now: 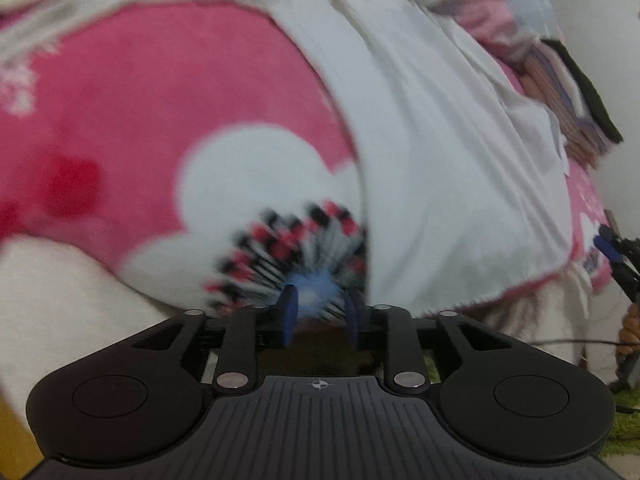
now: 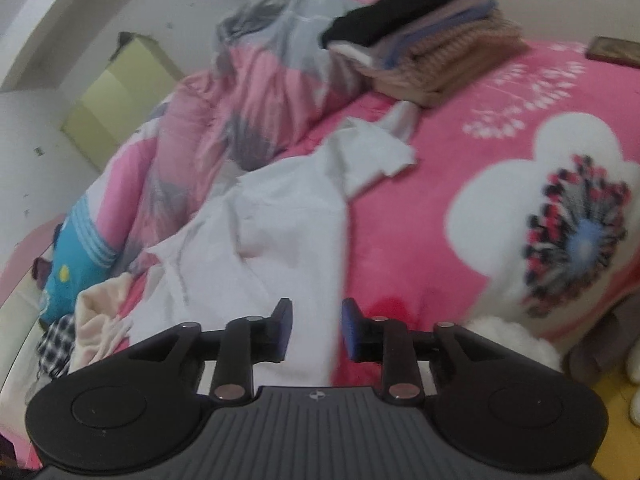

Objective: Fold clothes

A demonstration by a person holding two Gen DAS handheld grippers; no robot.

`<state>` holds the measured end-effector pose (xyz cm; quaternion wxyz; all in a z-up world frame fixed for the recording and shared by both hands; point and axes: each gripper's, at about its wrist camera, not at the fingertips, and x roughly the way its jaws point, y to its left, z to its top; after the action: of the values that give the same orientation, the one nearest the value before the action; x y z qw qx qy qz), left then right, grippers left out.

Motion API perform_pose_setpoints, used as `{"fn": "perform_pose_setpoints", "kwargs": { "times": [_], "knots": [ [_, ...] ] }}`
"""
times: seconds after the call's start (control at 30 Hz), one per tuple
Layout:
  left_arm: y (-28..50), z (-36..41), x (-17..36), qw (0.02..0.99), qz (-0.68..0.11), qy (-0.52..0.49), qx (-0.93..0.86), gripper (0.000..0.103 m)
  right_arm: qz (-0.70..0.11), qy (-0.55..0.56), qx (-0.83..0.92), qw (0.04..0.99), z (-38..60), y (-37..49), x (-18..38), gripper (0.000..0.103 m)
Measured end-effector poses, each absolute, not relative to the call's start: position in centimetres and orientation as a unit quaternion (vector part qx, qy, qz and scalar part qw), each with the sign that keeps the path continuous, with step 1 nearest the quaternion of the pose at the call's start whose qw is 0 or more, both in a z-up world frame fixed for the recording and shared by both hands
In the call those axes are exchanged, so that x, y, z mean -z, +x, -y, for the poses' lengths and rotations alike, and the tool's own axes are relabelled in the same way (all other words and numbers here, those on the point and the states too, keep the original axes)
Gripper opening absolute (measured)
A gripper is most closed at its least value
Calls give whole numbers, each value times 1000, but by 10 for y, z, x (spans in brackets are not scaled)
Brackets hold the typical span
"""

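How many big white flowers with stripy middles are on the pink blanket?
1 in view: the big white flower lies on the pink blanket, right of the white garment. The left wrist view shows the same flower. Others may hide under the clothes.

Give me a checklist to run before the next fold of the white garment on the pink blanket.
1. Left hand-held gripper free of cloth: ok, jaws apart, nothing between them.
2. Right hand-held gripper free of cloth: ok, jaws apart over the garment's edge, nothing gripped.
3. White garment lying flat: not ok, creased, with one end bunched against the rumpled quilt.
4. Bare pink blanket beside the garment for folding: ok.
5. Stack of folded clothes out of the way: ok, it sits beyond the garment.
6. Garment's far edge and corners located: cannot tell, the pictures are blurred.
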<state>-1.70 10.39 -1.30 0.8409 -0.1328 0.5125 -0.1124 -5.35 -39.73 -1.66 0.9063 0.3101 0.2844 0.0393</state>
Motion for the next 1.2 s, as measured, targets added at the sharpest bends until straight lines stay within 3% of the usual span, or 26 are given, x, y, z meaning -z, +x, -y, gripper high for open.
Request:
{"fn": "perform_pose_setpoints", "kwargs": {
  "times": [0.13,0.27,0.77,1.2],
  "knots": [
    [-19,-132,-15,872,-471,-115,62,38,-282,300,-87,907,377,-42,13,35],
    [-16,-151,-31,895,-427,-128,16,54,-291,270,-128,909,352,-31,13,39],
    [13,-44,7,922,-378,3,80,55,-353,153,-170,907,301,-31,30,38],
    [18,-6,33,919,-373,84,99,55,-357,75,-194,911,269,-18,39,24]
  ]
}}
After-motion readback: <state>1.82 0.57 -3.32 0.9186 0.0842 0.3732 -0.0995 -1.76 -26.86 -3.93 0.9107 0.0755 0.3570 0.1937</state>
